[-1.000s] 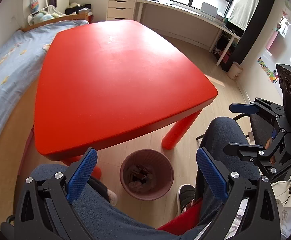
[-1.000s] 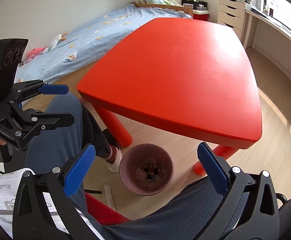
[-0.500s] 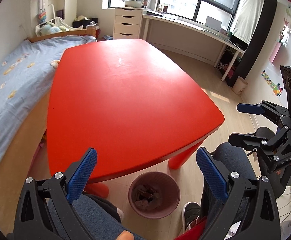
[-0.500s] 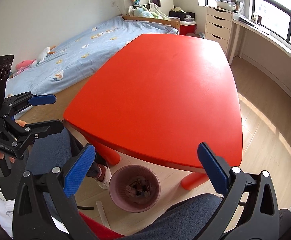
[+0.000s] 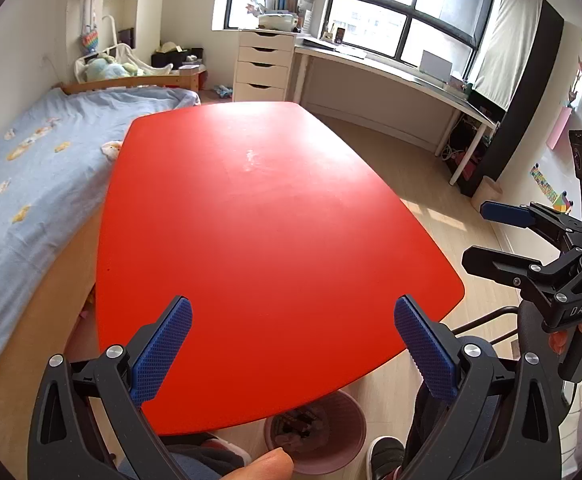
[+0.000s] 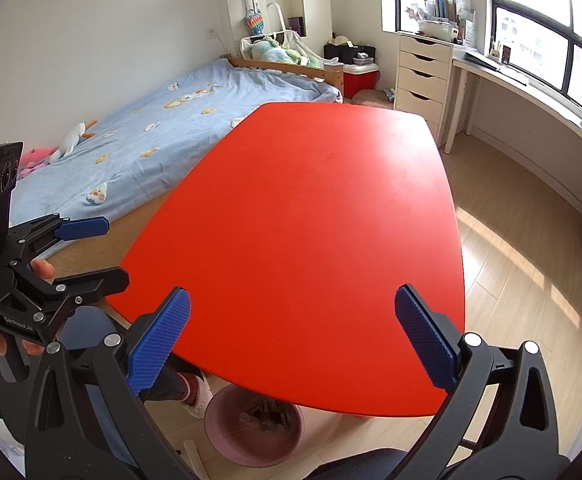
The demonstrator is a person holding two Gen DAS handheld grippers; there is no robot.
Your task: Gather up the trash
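A pink bin [image 5: 323, 440] holding dark scraps stands on the floor under the near edge of the red table [image 5: 259, 240]; the right wrist view shows the bin [image 6: 251, 436] half hidden by the table [image 6: 311, 240]. My left gripper [image 5: 291, 344] is open and empty above the table's near edge. My right gripper [image 6: 291, 340] is open and empty too. Each gripper also shows in the other's view, the right one [image 5: 491, 236] and the left one [image 6: 103, 248], both with jaws apart. The tabletop bears nothing.
A bed [image 6: 151, 140] with a blue sheet lies to the left. White drawers [image 5: 265, 66] and a long desk [image 5: 391, 76] stand under the windows. The person's knees and shoe [image 5: 387, 456] are beside the bin. A small beige bin [image 5: 487, 196] stands at the right wall.
Both grippers have risen and tilted up; the view swung from the bin on the floor to the tabletop and the room. Both stayed open.
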